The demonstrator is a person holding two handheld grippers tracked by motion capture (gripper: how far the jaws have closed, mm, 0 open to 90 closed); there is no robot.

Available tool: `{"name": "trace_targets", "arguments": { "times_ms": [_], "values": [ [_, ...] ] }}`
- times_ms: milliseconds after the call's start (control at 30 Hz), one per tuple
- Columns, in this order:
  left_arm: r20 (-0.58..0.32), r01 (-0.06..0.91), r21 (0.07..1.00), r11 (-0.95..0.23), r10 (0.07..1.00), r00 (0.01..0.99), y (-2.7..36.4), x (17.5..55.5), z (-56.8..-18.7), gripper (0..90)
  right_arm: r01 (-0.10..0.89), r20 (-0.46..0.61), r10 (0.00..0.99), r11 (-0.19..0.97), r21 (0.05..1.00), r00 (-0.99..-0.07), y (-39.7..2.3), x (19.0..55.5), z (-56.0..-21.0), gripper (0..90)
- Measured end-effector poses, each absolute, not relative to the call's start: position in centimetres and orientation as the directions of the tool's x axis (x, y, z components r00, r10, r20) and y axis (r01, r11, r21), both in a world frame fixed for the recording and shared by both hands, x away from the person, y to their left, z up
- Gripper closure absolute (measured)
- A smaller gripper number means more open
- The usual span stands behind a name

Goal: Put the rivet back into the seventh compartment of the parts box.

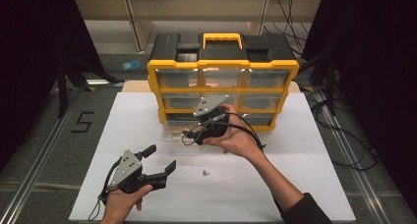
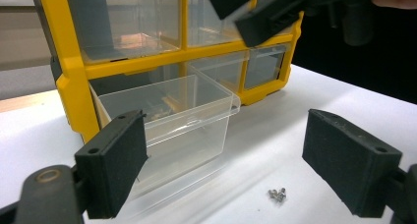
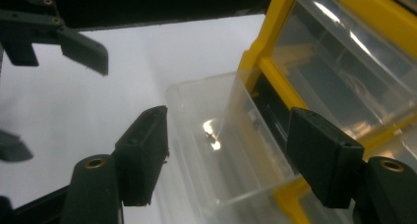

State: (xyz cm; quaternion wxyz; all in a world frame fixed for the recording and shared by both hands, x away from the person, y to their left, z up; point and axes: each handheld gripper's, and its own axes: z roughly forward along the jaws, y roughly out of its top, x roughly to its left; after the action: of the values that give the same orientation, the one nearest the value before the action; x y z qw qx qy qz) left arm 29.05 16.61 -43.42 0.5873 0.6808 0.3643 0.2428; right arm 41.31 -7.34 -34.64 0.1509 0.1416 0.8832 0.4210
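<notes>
A yellow and black organizer (image 1: 222,71) with clear drawers stands at the back of the white table (image 1: 295,184). Its lower left clear drawer (image 1: 174,135) is pulled out onto the table. My right gripper (image 1: 191,135) hovers over that drawer, jaws open and empty. In the right gripper view the drawer (image 3: 196,101) lies beyond my open right gripper (image 3: 228,130), with a small shiny part (image 3: 211,135) on its floor. My left gripper (image 1: 161,158) rests near the front left, open and empty. A few small screws (image 1: 206,173) lie loose on the table, just ahead of the left gripper (image 2: 223,135).
The table is ringed by black curtains, metal rails and cables (image 1: 344,135) on the floor at right. A person's forearm (image 1: 275,180) crosses the table from the lower right. The organizer's other drawers (image 2: 128,22) are pushed in.
</notes>
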Motion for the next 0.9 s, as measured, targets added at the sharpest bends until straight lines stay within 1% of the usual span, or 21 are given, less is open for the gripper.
{"name": "trace_targets", "arguments": {
  "times_ms": [200,300,433,700,900],
  "values": [
    [-0.096,0.212,0.976,-0.046,0.783,0.615,16.6,29.0,-43.4,16.6,0.143,-0.132,0.384,0.610,0.779,-0.914,-8.9,40.0,-35.5,30.3],
    [-0.105,0.225,0.973,-0.046,0.784,0.612,16.6,29.0,-43.4,16.6,0.153,-0.129,0.380,0.628,0.763,-0.916,-9.3,39.5,-36.3,30.2],
    [-0.101,0.218,0.975,-0.046,0.782,0.615,16.6,28.9,-43.3,16.6,0.176,-0.122,0.377,0.664,0.727,-0.918,-9.7,39.0,-37.6,30.3],
    [-0.101,0.217,0.975,-0.046,0.780,0.617,16.6,28.9,-43.3,16.6,0.193,-0.102,0.353,0.706,0.681,-0.930,-10.1,38.6,-39.1,31.8],
    [-0.100,0.216,0.975,-0.046,0.779,0.618,16.6,28.9,-43.3,16.6,0.201,-0.084,0.326,0.744,0.637,-0.942,-9.6,38.6,-40.4,33.7]
  ]
}}
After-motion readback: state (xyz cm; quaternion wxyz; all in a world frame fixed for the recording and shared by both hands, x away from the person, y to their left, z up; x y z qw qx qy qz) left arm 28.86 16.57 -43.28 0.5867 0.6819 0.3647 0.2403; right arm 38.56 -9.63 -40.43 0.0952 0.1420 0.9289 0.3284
